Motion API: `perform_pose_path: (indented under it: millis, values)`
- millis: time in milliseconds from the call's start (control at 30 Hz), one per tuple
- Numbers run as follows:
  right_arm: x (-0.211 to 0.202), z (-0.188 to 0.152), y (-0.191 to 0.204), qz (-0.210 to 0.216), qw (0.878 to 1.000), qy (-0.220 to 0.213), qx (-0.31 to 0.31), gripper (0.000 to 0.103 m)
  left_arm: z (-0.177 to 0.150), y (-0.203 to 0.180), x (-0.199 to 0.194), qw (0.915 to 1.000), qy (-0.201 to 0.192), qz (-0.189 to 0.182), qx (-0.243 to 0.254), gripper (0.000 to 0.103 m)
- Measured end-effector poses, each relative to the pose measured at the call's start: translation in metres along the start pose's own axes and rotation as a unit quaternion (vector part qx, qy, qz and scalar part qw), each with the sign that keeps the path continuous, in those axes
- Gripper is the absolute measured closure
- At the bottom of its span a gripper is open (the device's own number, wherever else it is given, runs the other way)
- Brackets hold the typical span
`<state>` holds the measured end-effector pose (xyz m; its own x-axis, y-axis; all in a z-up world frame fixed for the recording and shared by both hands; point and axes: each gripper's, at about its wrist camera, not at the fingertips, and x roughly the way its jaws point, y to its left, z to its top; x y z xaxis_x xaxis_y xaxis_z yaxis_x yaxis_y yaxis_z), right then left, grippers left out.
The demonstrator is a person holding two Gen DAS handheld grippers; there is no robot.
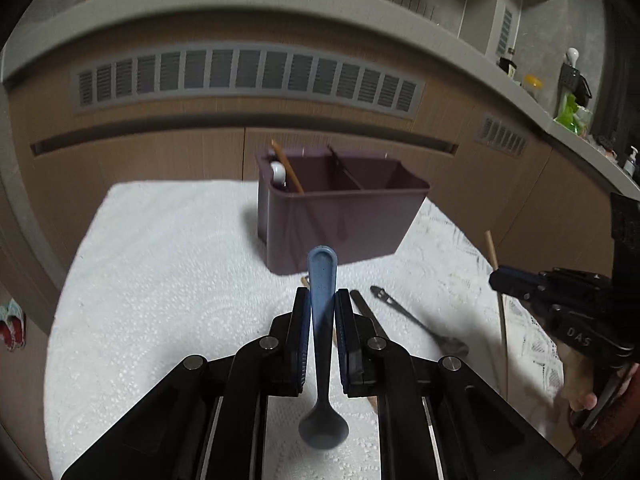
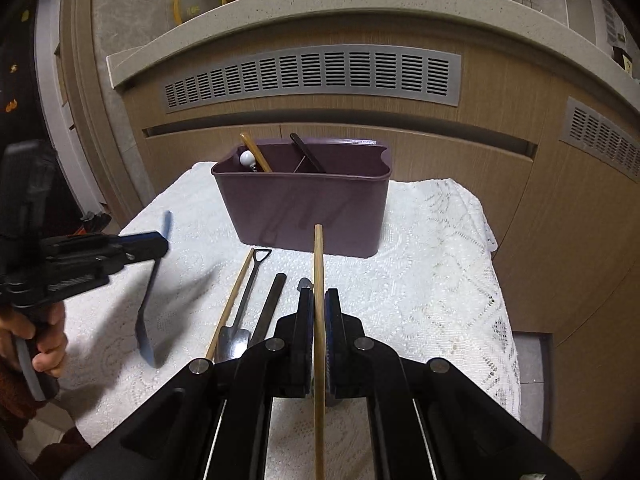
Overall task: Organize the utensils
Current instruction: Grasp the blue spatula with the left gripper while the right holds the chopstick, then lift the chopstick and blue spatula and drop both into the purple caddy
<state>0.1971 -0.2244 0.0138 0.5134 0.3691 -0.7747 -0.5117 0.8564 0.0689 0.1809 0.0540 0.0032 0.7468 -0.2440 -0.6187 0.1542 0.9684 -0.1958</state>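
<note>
My left gripper (image 1: 322,300) is shut on a blue spoon (image 1: 321,276), held above the white cloth, handle end toward the purple utensil caddy (image 1: 340,228). My right gripper (image 2: 318,300) is shut on a wooden chopstick (image 2: 318,256), also raised and pointing at the caddy (image 2: 304,212). The caddy has two compartments; the left one holds a wooden chopstick (image 2: 256,156) and a white-tipped utensil (image 2: 247,157), and a dark utensil (image 2: 308,152) leans at the divider. On the cloth lie a wooden chopstick (image 2: 232,300), a small metal shovel-shaped spoon (image 2: 244,308) and a dark stick (image 2: 270,304).
The caddy stands on a small table covered with a white lace cloth (image 2: 440,280), in front of wood cabinets with grey vents (image 2: 312,76). A metal spoon (image 1: 416,322) lies on the cloth in the left wrist view. The cloth edge drops off at right (image 2: 516,360).
</note>
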Motion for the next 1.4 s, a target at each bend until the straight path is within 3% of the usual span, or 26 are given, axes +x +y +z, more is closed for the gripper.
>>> perform_pose_path:
  millis: [300, 433, 533, 600, 667, 800, 933, 1033, 1400]
  values:
    - [-0.008, 0.004, 0.005, -0.008, 1.0, -0.01, -0.008, 0.098, 0.012, -0.006, -0.019, 0.9991, -0.04, 0.002, 0.01, 0.091]
    - [-0.016, 0.017, 0.006, -0.011, 0.999, -0.029, -0.01, 0.098, 0.038, -0.014, -0.043, 0.9958, -0.089, -0.01, 0.02, 0.091]
    - [-0.039, 0.046, 0.007, -0.015, 0.997, -0.075, -0.015, 0.098, 0.077, -0.024, -0.072, 0.989, -0.142, -0.031, 0.03, 0.091]
    - [-0.066, 0.076, 0.009, -0.022, 0.991, -0.13, -0.026, 0.098, 0.105, -0.031, -0.089, 0.9834, -0.172, -0.046, 0.037, 0.091]
    - [-0.097, 0.113, 0.012, -0.042, 0.978, -0.199, -0.039, 0.098, 0.128, -0.033, -0.099, 0.9792, -0.191, -0.057, 0.039, 0.091]
    - [-0.121, 0.162, 0.007, -0.045, 0.964, -0.261, -0.03, 0.098, 0.164, -0.029, -0.098, 0.9738, -0.218, -0.05, 0.04, 0.091]
    - [-0.108, 0.189, -0.005, -0.024, 0.959, -0.282, -0.012, 0.098, 0.179, -0.015, -0.076, 0.9772, -0.204, -0.051, 0.025, 0.091]
    - [-0.076, 0.199, -0.011, -0.011, 0.963, -0.271, -0.002, 0.098, 0.181, 0.0, -0.042, 0.9834, -0.174, -0.05, 0.009, 0.091]
    - [0.04, 0.191, -0.018, -0.023, 0.974, -0.225, 0.005, 0.098, 0.161, 0.036, 0.057, 0.9937, -0.098, -0.045, -0.03, 0.091]
